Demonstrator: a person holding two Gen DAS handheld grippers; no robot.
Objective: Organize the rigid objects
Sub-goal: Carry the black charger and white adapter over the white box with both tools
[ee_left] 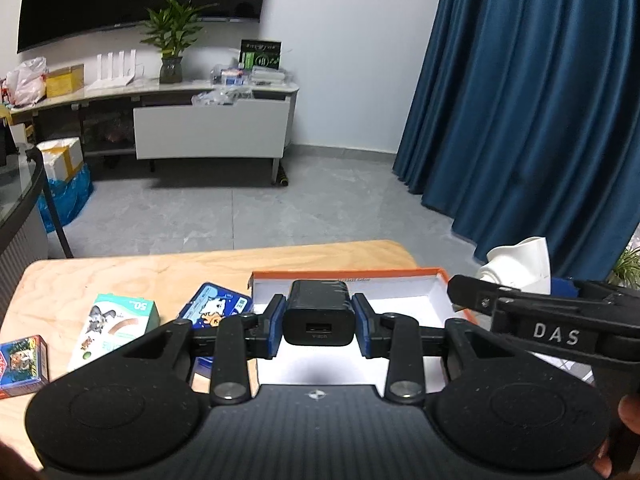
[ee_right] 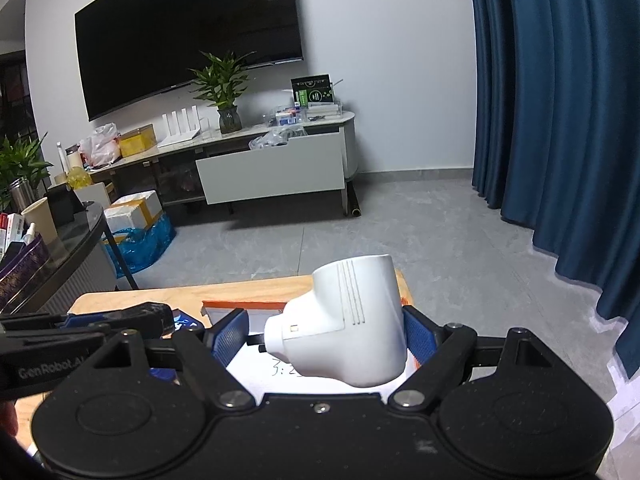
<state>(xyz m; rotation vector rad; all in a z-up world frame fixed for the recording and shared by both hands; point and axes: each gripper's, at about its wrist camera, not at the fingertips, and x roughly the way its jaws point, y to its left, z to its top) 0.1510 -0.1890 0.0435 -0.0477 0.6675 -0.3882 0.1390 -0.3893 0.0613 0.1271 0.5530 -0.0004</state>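
The left gripper (ee_left: 319, 326), clenched on a black charger (ee_left: 319, 312), hung just above the open orange-rimmed box (ee_left: 440, 280), while the right gripper (ee_right: 326, 336), grasping a white adapter (ee_right: 348, 324), hovered over the same box beside it.

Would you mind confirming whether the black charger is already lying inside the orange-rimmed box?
No, the black charger is clamped between the left gripper's blue pads, above the box.
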